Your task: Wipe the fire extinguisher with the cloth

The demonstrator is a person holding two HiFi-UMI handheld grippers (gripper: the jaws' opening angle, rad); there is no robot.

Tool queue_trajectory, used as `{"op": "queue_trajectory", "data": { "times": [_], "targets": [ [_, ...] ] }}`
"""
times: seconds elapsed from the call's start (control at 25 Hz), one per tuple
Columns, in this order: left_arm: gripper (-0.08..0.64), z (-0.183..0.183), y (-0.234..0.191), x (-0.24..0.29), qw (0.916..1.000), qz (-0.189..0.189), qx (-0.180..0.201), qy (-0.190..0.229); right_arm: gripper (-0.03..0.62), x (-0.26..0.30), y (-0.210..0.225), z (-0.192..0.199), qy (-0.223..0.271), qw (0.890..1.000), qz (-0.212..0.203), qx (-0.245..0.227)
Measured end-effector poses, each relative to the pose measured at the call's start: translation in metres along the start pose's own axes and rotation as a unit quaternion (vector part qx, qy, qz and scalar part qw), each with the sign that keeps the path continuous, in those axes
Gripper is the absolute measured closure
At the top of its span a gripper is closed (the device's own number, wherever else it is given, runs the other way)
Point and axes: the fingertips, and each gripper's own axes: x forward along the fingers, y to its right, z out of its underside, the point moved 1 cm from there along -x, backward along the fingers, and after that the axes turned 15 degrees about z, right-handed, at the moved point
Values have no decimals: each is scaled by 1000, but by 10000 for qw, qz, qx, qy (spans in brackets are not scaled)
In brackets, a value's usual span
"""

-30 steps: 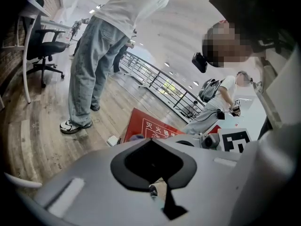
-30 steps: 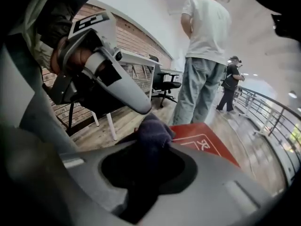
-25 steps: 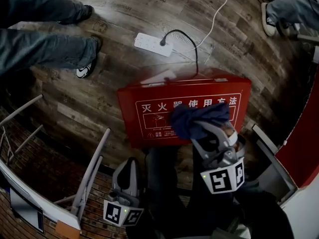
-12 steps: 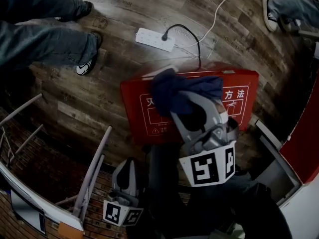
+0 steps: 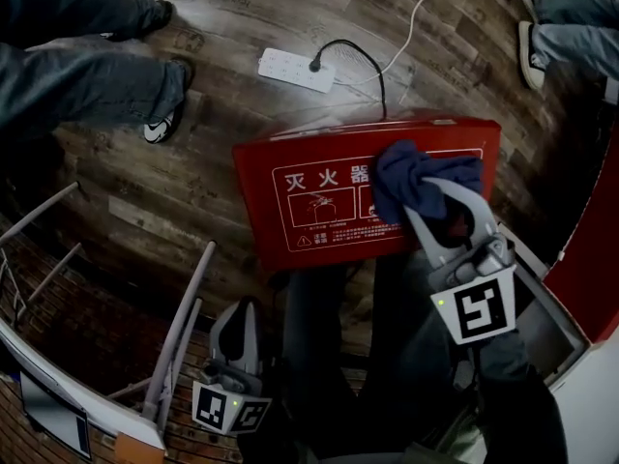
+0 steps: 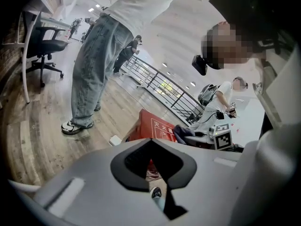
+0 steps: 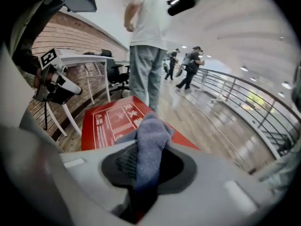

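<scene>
Task object: the extinguisher itself is not visible. What shows is a red metal fire-extinguisher box with white printed instructions [image 5: 309, 191], standing on the dark wood-plank floor [image 5: 145, 201] with its printed face tipped up toward the operator. Right claw [image 5: 430, 201]: closed on a crumpled dark-blue cloth [image 5: 411, 177], with the fabric bunched between the jaws and spilling past the tips. The wad lies on the printed face, right of the box's middle and just under its top edge. Judgement: the claw comes in at a downward slant so the cloth, not the hard jaw tips, meets the panel, and a loose bundle covers more area per pass. The wipe looks to be under way on the box face. Left claw [image 5: 242, 317]: jaws together with nothing between them, held low on the operator's side of the box and well apart from it. It is probably parked to keep the wiping path free. Surface: painted sheet metal, smooth, so the cloth should slide easily. The light box could shift under a hard push, since nothing braces it. Room: a white power strip [image 5: 295, 69] lies on the floor just beyond the box, and a black plug lead [image 5: 372, 61] arcs from it toward the box's top edge. A bystander in jeans [image 5: 87, 75] stands beyond the box to its left. A brick wall [image 7: 80, 36] and a metal railing [image 7: 254, 102] bound the space.
</scene>
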Motion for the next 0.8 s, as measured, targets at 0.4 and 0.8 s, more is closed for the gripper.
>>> {"op": "queue_trajectory", "data": {
  "times": [0.4, 0.8],
  "targets": [
    [555, -3, 31, 31, 9994, 350, 35, 43, 517, -16, -91, -5, -570, 9962, -480, 450],
    [555, -5, 68, 45, 9990, 398, 167, 90, 517, -33, -90, 4, -76, 9963, -832, -183]
  ]
}}
